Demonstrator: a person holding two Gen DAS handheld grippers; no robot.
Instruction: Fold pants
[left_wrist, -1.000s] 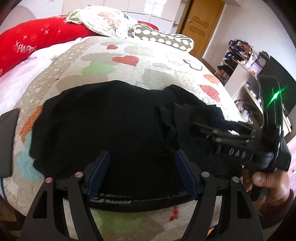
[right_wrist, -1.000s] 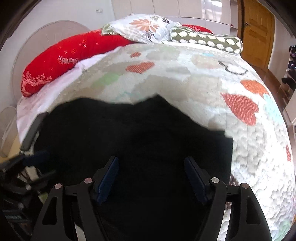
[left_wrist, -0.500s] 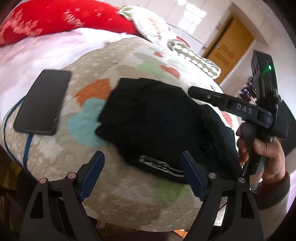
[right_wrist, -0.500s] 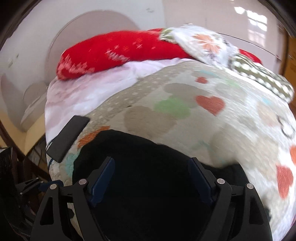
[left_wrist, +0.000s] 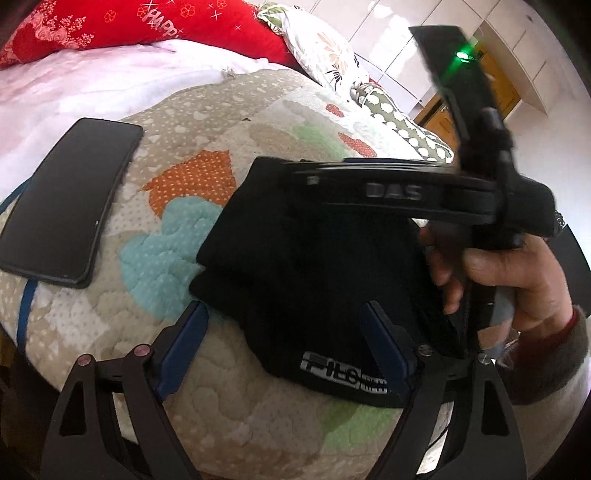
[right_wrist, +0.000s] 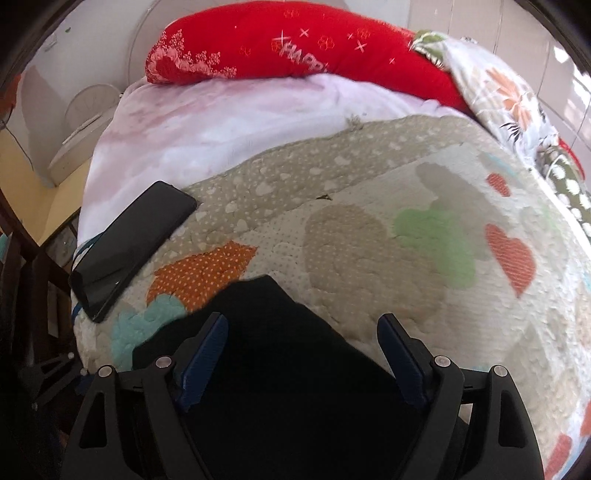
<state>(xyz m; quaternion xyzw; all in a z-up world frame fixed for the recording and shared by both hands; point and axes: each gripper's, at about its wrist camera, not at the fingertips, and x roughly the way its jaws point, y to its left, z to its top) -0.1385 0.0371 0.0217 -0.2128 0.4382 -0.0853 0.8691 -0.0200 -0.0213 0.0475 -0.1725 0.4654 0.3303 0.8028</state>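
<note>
Left wrist view: left gripper (left_wrist: 284, 338) jaws spread, empty, over the pants (left_wrist: 317, 280), a compact folded bundle on the bed quilt (left_wrist: 177, 369); little appears left. Only this view shows the waistband label; the right gripper (right_wrist: 301, 354), likewise spread, sees plain black cloth.

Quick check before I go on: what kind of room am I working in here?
Most likely a home bedroom. The black pants lie on a bed's heart-patterned quilt, with a red pillow and a floral pillow at its head. A phone rests on the quilt, and a wooden door shows behind.
</note>
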